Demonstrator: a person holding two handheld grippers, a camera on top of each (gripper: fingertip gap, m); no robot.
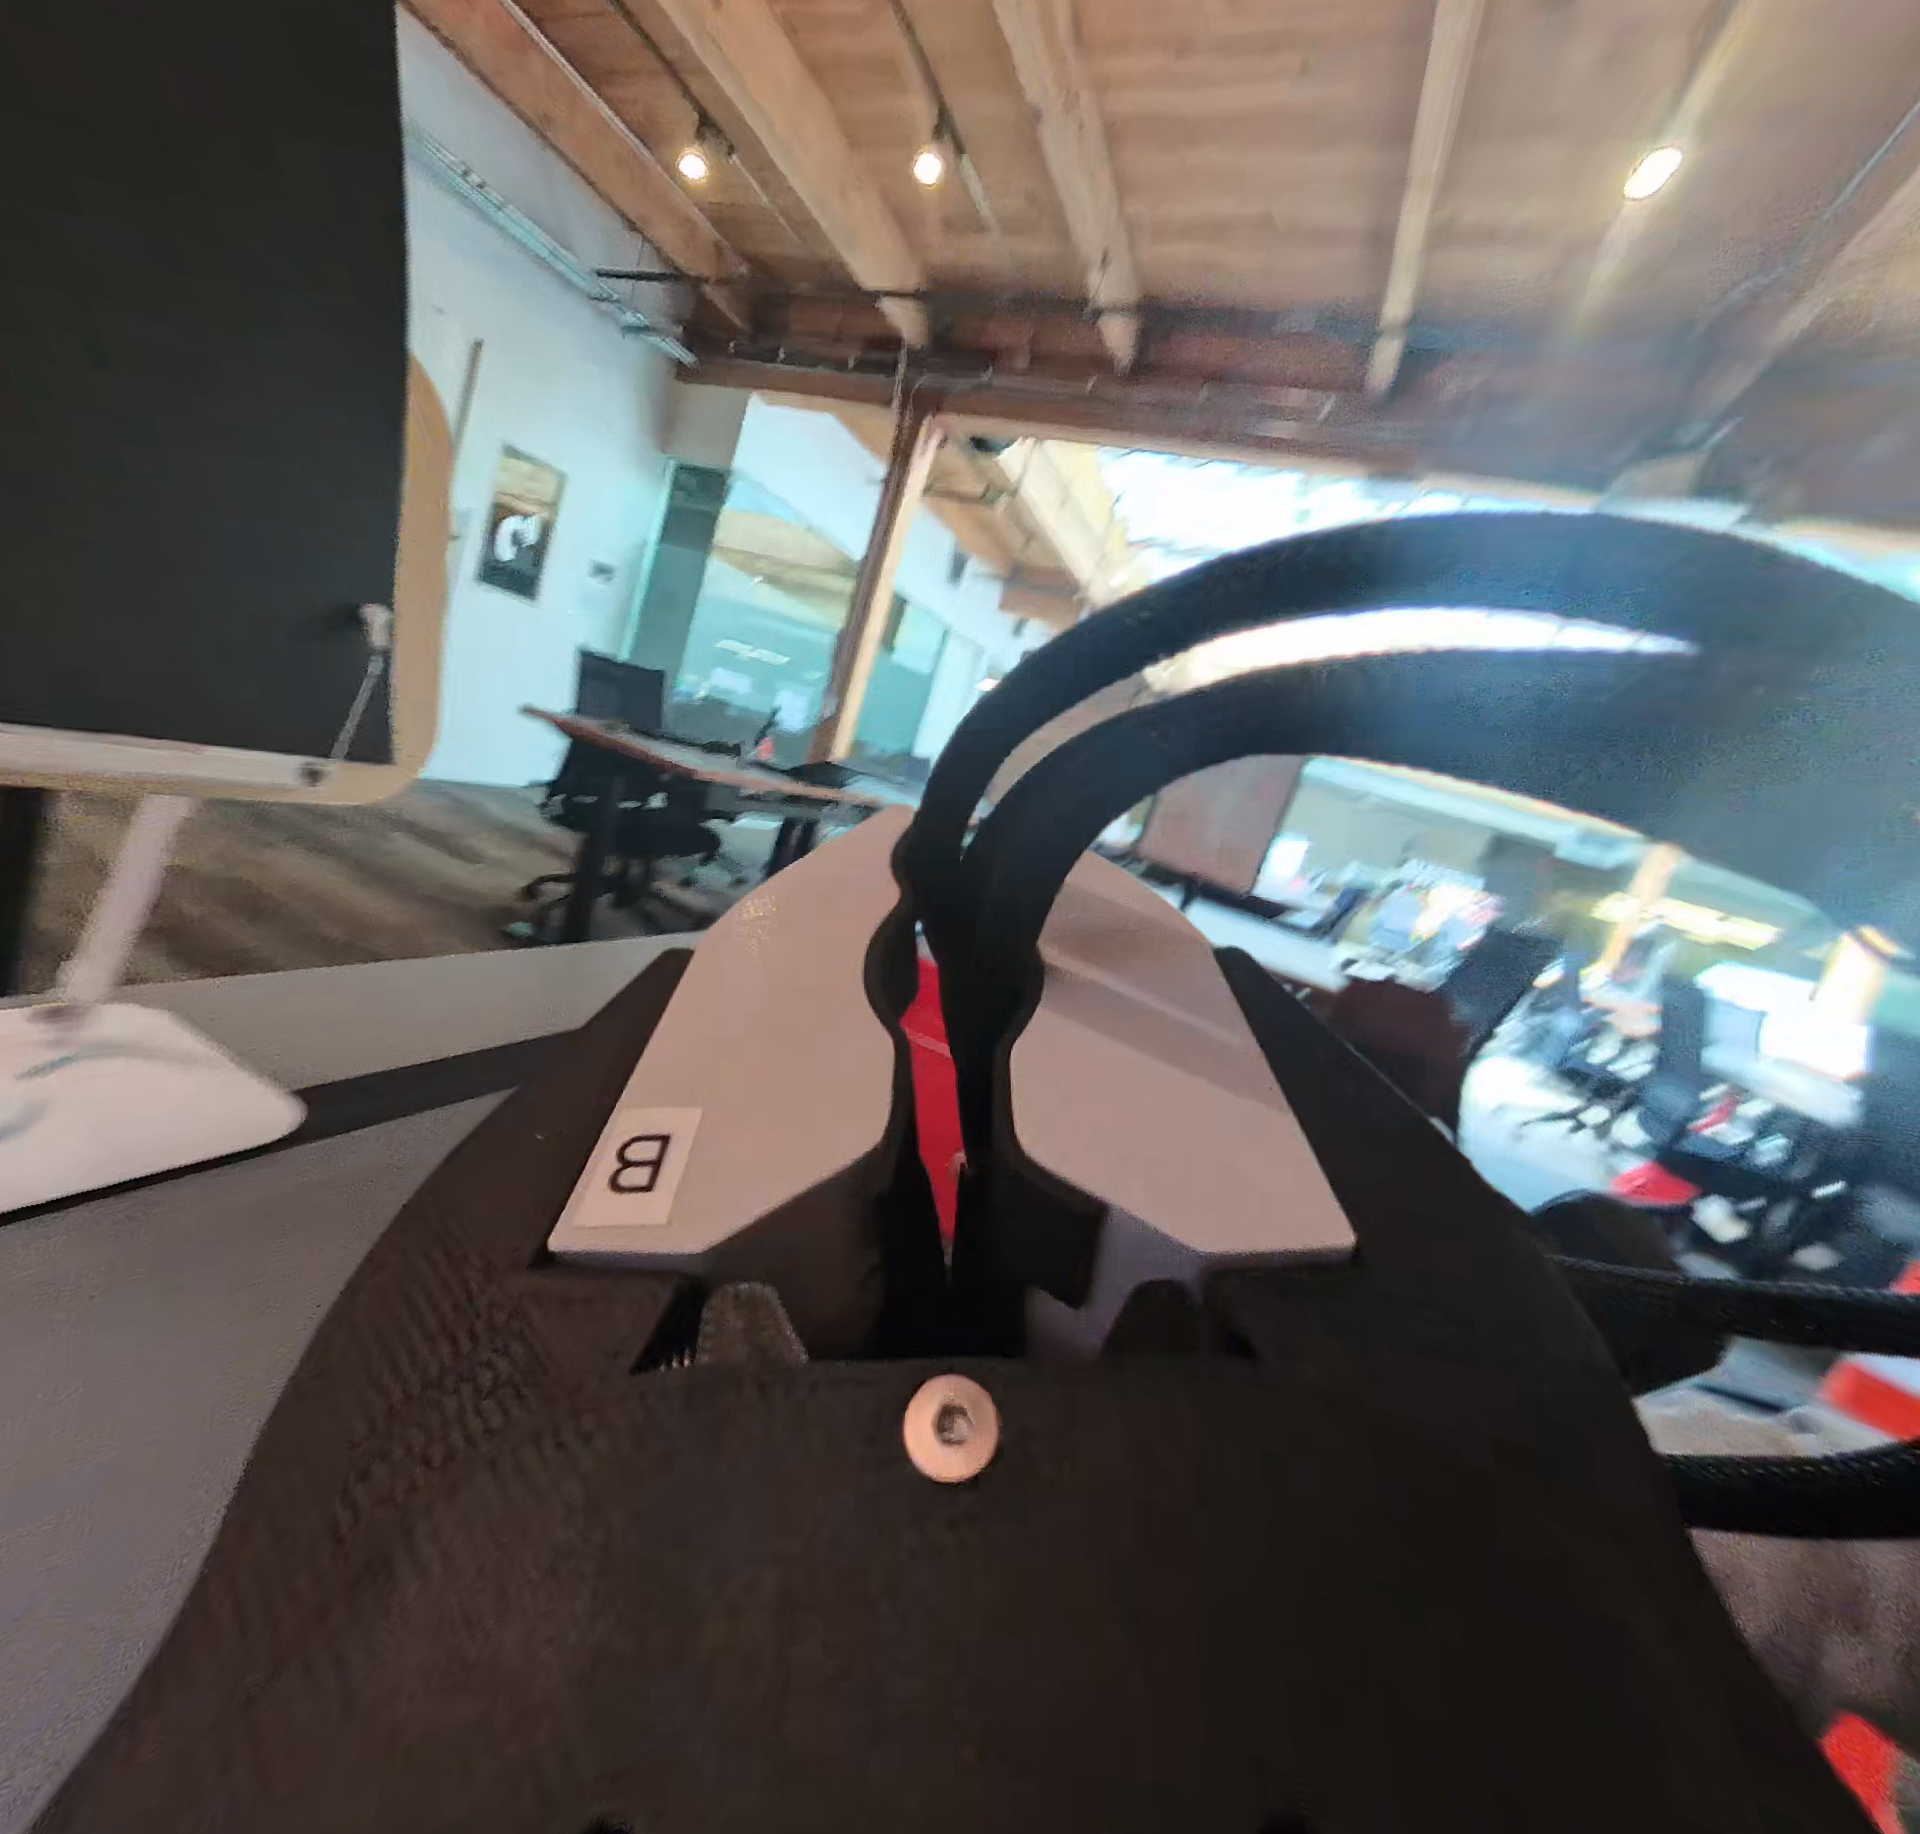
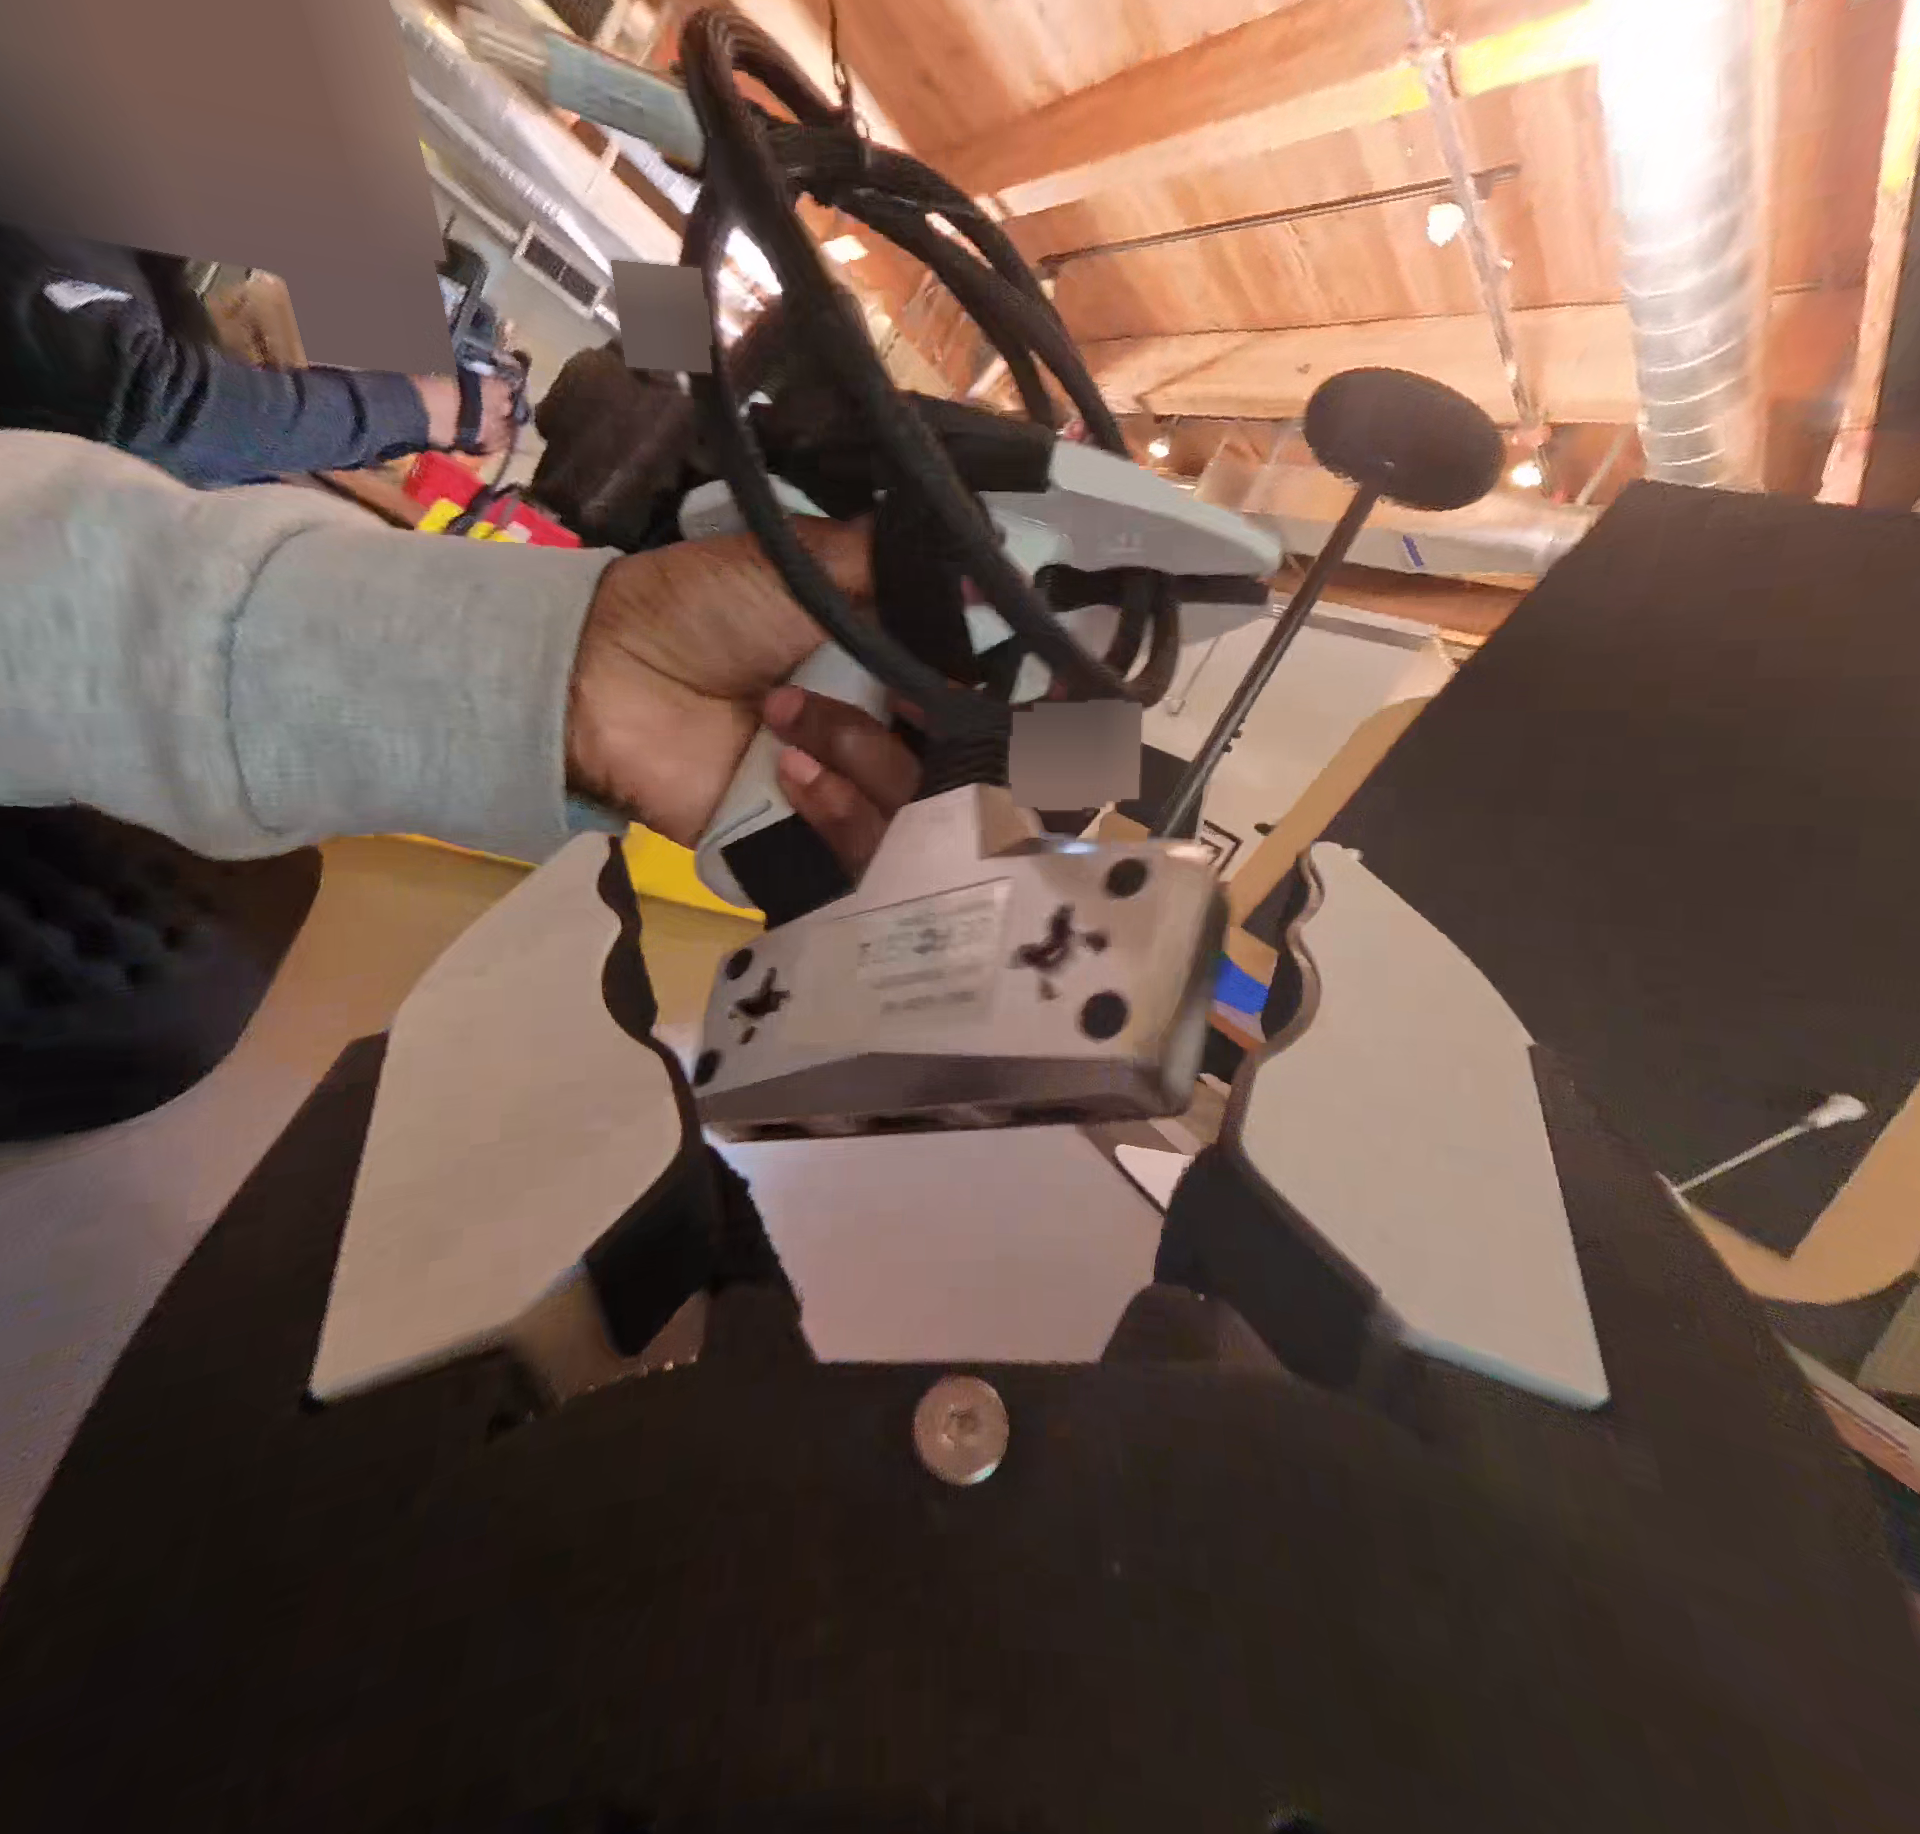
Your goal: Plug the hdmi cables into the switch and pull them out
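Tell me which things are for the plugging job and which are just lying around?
For the job: black cables pinched in the left gripper; silver switch between the right gripper fingers.

Just around: white lamp base, office chairs, round black knob on a rod.

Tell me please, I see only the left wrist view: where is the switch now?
Observer: The silver switch sits between the right tongs, which seem to clamp its short ends.
Operator: And is my cable near it?
Observer: In the right wrist view, the left tongs, shut on the black cables, are just beyond the switch. A mosaic patch hides whether a plug is in.
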